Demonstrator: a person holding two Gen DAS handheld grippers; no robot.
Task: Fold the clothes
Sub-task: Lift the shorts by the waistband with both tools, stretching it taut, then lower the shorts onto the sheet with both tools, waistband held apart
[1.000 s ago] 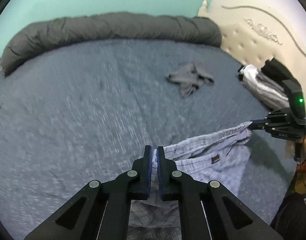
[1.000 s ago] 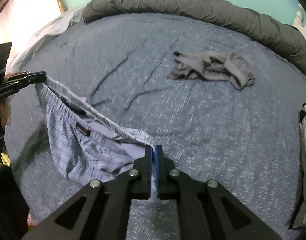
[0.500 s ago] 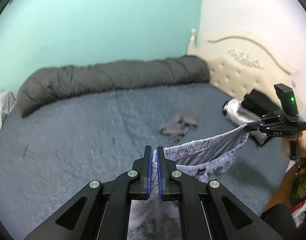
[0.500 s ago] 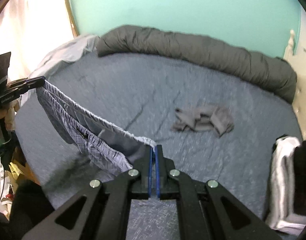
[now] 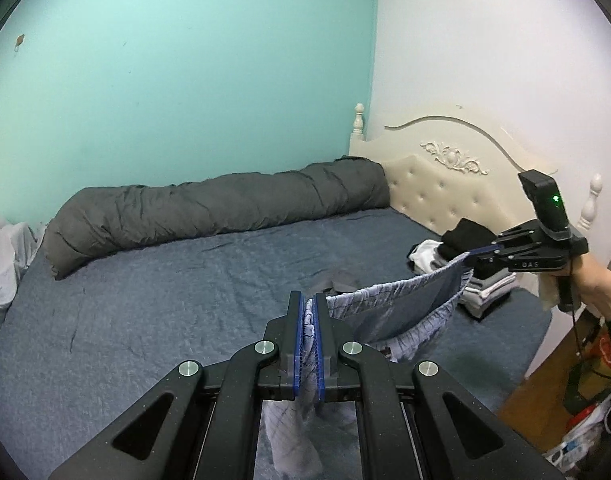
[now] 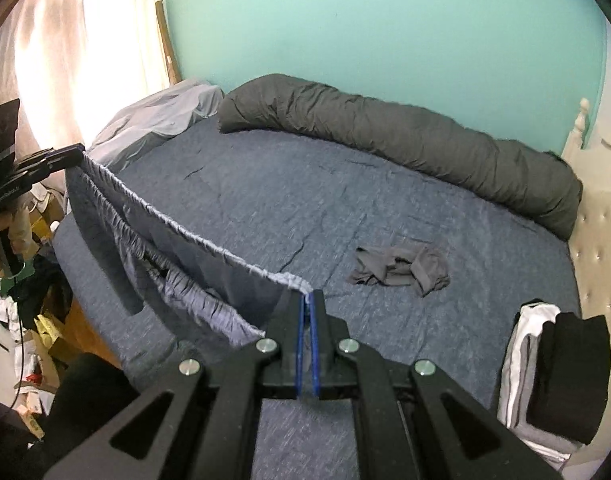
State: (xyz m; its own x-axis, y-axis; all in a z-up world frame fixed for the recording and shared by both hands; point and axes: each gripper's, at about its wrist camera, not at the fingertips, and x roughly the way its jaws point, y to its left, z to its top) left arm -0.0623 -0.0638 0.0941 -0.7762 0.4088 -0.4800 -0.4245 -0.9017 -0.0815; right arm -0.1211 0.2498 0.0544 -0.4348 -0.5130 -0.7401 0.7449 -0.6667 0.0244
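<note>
The checked shorts (image 5: 401, 308) are held stretched in the air above the near edge of the blue bed (image 6: 345, 208), the waistband pinched at one end by the left gripper (image 5: 309, 308) and at the other by the right gripper (image 6: 307, 300), both clamped tight on the cloth. A rolled grey duvet (image 6: 405, 136) is seen along the bed's far side. A crumpled grey garment (image 6: 401, 270) is shown plainly mid-bed only by the right wrist view; in the left view it is largely hidden. A folded stack (image 5: 461, 264) is seen by the headboard.

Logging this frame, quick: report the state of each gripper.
Left gripper: shut on the pale blue checked cotton shorts, at one waistband end.
Right gripper: shut on the other waistband end.
</note>
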